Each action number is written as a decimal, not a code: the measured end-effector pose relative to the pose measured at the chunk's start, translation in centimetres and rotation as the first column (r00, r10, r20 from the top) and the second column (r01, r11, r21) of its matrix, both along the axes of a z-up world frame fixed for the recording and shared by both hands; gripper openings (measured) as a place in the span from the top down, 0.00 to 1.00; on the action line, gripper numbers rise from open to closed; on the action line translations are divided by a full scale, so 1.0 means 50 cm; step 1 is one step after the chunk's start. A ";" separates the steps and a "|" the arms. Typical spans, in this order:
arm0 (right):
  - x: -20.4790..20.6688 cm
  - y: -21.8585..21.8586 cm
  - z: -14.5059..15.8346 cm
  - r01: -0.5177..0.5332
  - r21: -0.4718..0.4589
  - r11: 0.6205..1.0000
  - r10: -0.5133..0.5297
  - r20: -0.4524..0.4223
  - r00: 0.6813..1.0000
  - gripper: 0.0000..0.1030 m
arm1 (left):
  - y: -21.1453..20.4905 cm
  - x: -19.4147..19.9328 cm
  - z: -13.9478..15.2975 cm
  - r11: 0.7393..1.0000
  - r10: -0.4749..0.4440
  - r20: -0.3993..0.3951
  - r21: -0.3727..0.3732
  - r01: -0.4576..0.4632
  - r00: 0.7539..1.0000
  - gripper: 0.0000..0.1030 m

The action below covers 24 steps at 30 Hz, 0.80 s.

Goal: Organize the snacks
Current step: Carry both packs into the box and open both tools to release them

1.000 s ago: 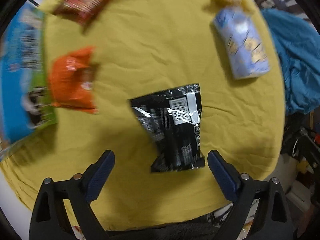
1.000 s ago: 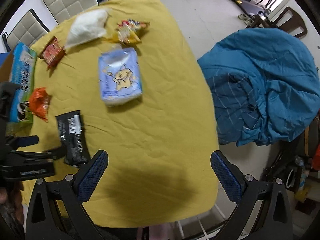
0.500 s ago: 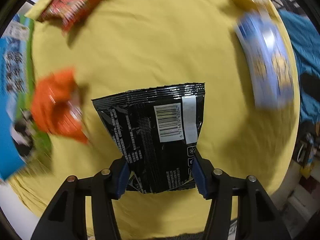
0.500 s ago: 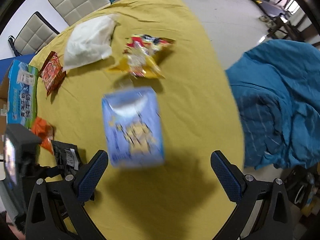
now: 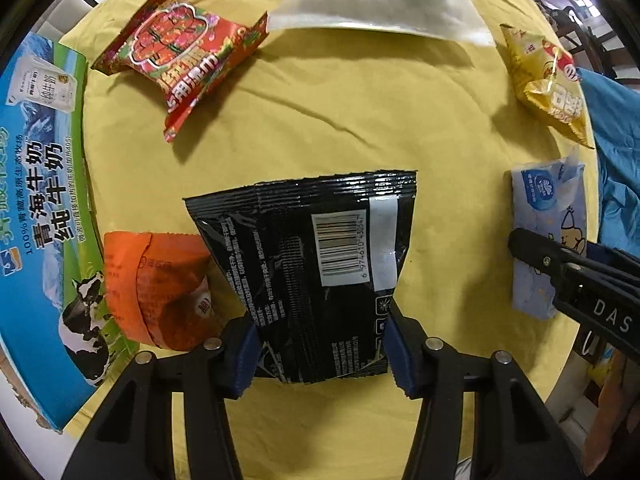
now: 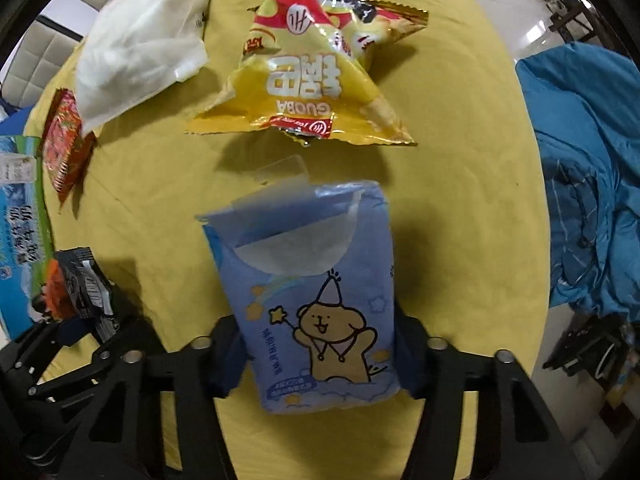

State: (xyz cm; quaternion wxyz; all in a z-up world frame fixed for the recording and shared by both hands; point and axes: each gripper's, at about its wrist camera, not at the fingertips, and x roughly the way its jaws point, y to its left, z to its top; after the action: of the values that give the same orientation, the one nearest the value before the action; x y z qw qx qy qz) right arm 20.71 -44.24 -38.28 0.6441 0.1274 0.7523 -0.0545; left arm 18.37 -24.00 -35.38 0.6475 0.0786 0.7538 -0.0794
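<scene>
Pinching the lower end of a black snack packet [image 5: 312,264], the left hand-held gripper [image 5: 320,352] has its blue pads pressed against both side edges, the barcode side facing up over the yellow-covered counter [image 5: 360,120]. An orange packet [image 5: 156,288] lies just beside the black one on its left, partly tucked under its edge, next to a blue milk carton box [image 5: 44,216] at the counter's left rim. The right hand-held gripper [image 6: 320,360] is closed on a light blue tissue pack [image 6: 316,300] printed with a cartoon bear, gripping its near end from both sides. Beyond that pack lies a yellow chip bag [image 6: 312,76], apart from it. A white bag [image 6: 140,40] sits at the far left of the counter, with a red packet [image 5: 180,48] near it. A blue blanket [image 6: 592,168] is heaped off the counter's right side.
</scene>
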 end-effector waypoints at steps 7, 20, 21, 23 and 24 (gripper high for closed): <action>-0.012 0.018 0.023 -0.001 -0.009 1.000 0.001 0.005 1.000 0.57 | 0.020 -0.018 0.079 0.999 -0.003 0.049 -0.035 0.005 0.999 0.52; -0.067 0.129 0.201 -0.051 0.067 0.996 0.040 0.159 0.986 0.58 | 0.133 -0.068 0.376 0.994 0.036 0.187 -0.105 -0.017 0.982 0.52; -0.063 0.144 0.222 -0.060 0.081 0.995 0.045 0.180 0.983 0.58 | 0.154 -0.067 0.388 0.994 0.041 0.201 -0.110 -0.019 0.979 0.52; -0.068 0.158 0.267 -0.081 0.102 0.991 0.059 0.209 0.976 0.58 | 0.195 -0.078 0.441 0.992 0.059 0.234 -0.124 -0.030 0.970 0.52; -0.053 0.184 0.285 -0.100 0.109 0.989 0.073 0.231 0.970 0.58 | 0.225 -0.063 0.445 0.991 0.067 0.250 -0.132 -0.035 0.966 0.52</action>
State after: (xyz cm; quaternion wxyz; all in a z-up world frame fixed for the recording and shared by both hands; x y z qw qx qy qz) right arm 18.08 -35.06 -24.05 0.7186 0.1383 0.6807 0.0340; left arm 15.21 -12.73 -13.13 0.7443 0.0275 0.6598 -0.0995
